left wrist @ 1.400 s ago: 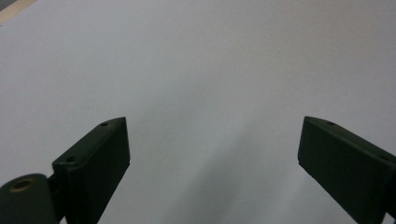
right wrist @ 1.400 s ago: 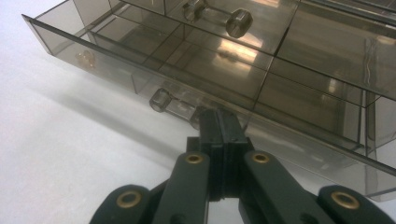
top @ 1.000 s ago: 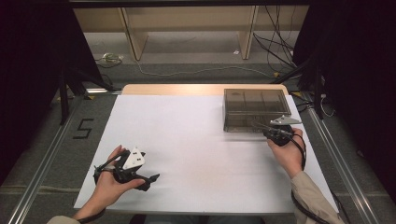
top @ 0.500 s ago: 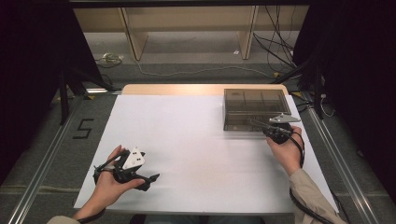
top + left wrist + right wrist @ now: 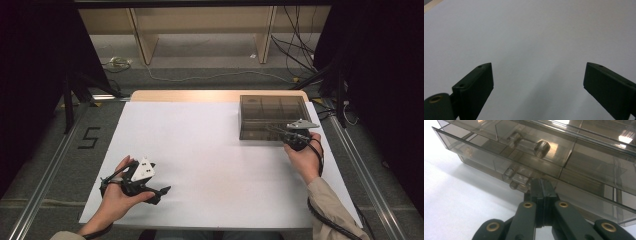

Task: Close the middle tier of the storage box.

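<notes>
A smoky see-through drawer box (image 5: 272, 112) stands at the table's far right. My right gripper (image 5: 271, 129) is at its front face with the jaws pressed flat together and nothing between them. In the right gripper view its tips (image 5: 541, 182) rest against the lower drawer front (image 5: 486, 162), just right of that drawer's small clear knob (image 5: 517, 179). A second knob (image 5: 541, 147) sits on the drawer above. My left gripper (image 5: 157, 181) lies near the front left of the table, held by a hand. Its jaws (image 5: 537, 66) stand wide apart over bare white surface.
A white sheet covers the table (image 5: 200, 150), with a strip of wood showing at the far edge (image 5: 200, 95). Metal rails run along both sides. A cable trails from the right gripper along the forearm (image 5: 320, 210).
The right gripper has crept slightly toward the box front. The left hand and its gripper have stayed where they were.
</notes>
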The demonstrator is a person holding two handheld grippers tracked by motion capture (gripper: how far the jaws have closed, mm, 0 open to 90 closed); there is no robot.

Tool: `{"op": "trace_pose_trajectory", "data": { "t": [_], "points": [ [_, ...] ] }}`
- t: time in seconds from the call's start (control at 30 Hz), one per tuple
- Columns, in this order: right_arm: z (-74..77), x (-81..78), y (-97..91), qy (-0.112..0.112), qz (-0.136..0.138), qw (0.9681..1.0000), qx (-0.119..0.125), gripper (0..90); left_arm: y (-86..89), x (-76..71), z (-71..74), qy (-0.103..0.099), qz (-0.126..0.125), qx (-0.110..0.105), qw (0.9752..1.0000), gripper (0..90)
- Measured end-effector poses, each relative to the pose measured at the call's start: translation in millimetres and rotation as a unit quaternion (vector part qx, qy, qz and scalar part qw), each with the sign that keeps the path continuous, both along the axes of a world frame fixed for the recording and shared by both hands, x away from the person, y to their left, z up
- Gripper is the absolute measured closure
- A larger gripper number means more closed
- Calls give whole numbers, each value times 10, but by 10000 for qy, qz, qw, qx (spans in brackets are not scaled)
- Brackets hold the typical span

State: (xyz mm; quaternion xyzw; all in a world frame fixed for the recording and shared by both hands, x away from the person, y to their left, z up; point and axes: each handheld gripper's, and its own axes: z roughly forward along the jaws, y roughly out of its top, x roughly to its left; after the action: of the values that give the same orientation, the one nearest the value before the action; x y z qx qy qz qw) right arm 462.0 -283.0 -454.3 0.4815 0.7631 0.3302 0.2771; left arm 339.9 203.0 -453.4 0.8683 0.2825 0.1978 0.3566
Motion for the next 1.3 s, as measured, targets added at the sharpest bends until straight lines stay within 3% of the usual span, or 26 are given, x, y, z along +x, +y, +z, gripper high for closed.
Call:
{"op": "trace_pose_trajectory", "data": {
  "t": [0.83,1.3],
  "points": [
    [-12,101,13,-59,-80,9999,10,900,1,-4,2,0,0,1,10000,92],
    [49,-49,-27,-82,-20,9999,83,797,-1,-13,11,-19,8,-9,10000,92]
  ]
}}
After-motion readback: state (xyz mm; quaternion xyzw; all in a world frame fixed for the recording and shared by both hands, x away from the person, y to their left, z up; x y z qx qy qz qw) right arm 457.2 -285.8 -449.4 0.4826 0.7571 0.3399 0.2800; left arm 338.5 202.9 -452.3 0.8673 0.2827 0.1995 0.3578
